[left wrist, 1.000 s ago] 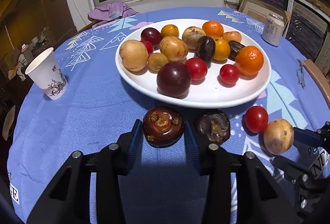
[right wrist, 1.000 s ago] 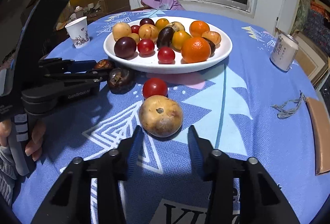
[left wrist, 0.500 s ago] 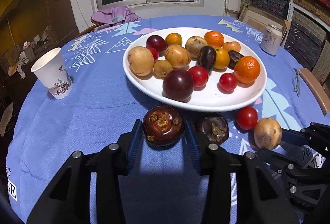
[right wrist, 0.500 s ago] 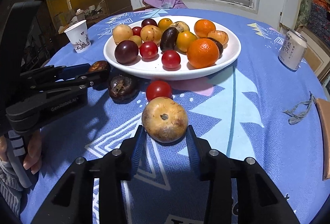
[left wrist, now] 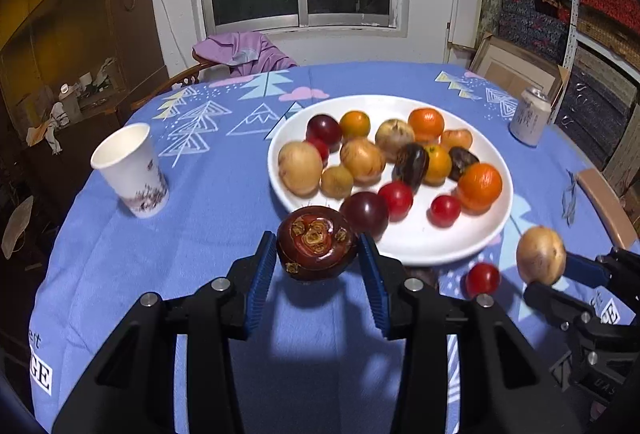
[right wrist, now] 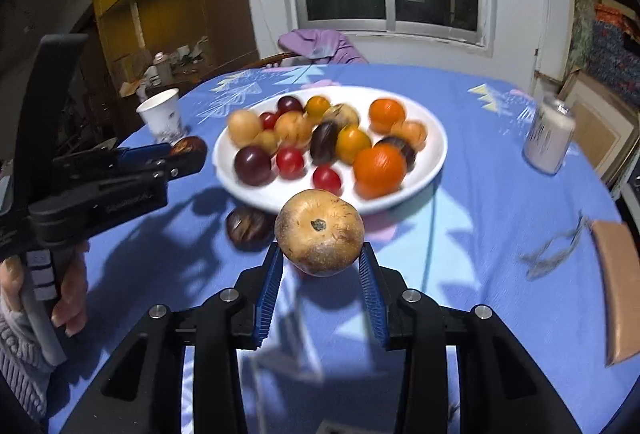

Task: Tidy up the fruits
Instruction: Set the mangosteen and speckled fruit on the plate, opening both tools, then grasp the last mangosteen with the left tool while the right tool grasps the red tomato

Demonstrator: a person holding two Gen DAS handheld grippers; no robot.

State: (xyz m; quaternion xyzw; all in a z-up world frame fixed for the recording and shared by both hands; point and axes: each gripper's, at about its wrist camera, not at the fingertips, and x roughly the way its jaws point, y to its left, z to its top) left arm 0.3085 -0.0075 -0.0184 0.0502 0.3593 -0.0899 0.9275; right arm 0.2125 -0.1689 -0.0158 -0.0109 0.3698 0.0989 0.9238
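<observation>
A white plate heaped with fruit sat far of both grippers on the blue tablecloth. A paper cup stood to its left and a drink can to its far right. On the cloth near the plate's rim lay a dark, wrinkled fruit and a red tomato, both under the raised grippers and partly hidden in the left view.

The left gripper pinched a dark mangosteen between its blue pads, the calyx end turned up toward the camera, its squat body lying flat across the jaws. The right gripper clamped a tan round fruit, its small dark stem scar facing up and toward the lens; the jaws were closing on it. It has no clear long axis.

A second earlier both fruits rested on the cloth between the fingers; now each hung clear of it, casting a shadow below, and the plate looked farther down in both views.
</observation>
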